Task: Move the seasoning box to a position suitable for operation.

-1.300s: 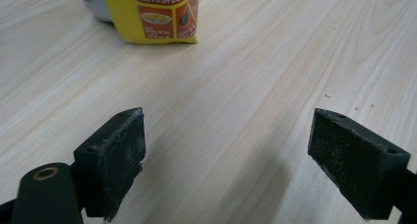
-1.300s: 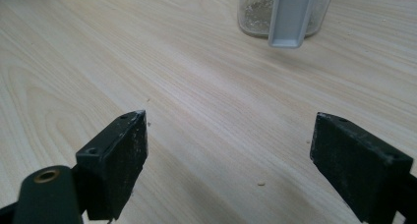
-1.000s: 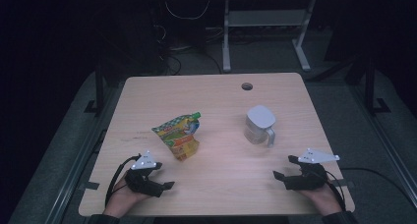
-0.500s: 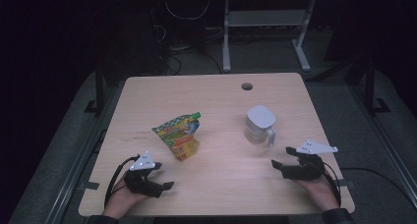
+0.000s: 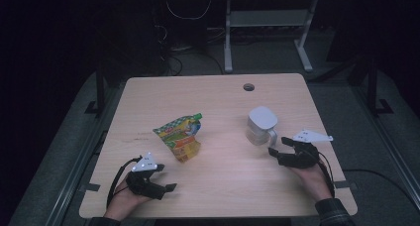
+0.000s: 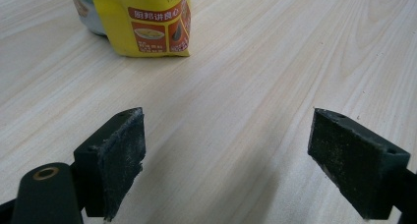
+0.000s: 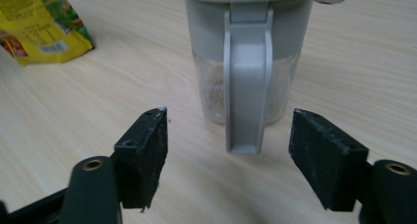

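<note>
High view: a pale wooden tabletop carries a lidded grey jug on the right and a yellow-green food pouch left of centre, the two well apart. The right tongs sit just beside the jug's handle, at its near side, held in a hand with a plaid cuff. Their jaws stand spread and have just been closing a little — nothing is pinched between them.

Right gripper view shows the jug upright, its grey handle facing the camera and lined up in the gap between the two black jaws, slightly beyond their tips and not touched by either pad. Pale grainy contents fill the clear lower part of the jug. The pouch lies off to the upper left.

Left tongs rest low at the near left edge of the tabletop, jaws spread wide over bare wood — in the left gripper view the pouch lies ahead of them, apart.
</note>
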Demonstrator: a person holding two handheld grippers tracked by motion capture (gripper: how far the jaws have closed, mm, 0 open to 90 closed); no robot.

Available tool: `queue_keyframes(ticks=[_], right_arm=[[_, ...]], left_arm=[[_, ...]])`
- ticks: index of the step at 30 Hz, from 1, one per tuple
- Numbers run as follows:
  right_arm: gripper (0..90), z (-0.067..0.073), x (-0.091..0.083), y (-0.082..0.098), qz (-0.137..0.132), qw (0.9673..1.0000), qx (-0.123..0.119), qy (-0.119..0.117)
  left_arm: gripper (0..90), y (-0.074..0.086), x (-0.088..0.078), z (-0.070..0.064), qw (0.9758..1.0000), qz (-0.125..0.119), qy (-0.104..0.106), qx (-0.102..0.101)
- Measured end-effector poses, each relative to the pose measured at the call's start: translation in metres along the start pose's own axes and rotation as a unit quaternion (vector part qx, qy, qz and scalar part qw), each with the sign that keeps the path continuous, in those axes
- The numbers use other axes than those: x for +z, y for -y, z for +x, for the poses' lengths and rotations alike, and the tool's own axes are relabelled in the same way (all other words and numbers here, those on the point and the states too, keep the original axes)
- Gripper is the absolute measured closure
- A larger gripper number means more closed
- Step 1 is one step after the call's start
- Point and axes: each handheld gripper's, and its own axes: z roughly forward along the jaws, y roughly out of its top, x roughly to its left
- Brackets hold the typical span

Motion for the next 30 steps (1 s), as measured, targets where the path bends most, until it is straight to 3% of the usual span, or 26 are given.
queue_keyframes(ticks=[8,14,26,30], right_arm=[[40.2,-0.006,0.011,-0.016,-0.011,0.9999,0.000,0.009],[48.5,-0.007,0.018,-0.022,-0.009,0.9999,-0.005,0.000],[66.9,-0.005,0.021,-0.027,-0.009,0.9998,-0.017,0.007],[68.1,-0.006,0.020,-0.027,-0.009,0.9997,-0.021,0.009]], left_arm=[[14.0,0.000,0.001,0.000,1.0000,0.003,0.003,0.000],[14.0,0.000,0.001,0.000,1.0000,0.005,0.004,-0.002],[14.1,0.000,0.001,0.000,1.0000,0.006,0.005,-0.002],[14.0,0.000,0.001,0.000,1.0000,0.006,0.005,-0.002]])
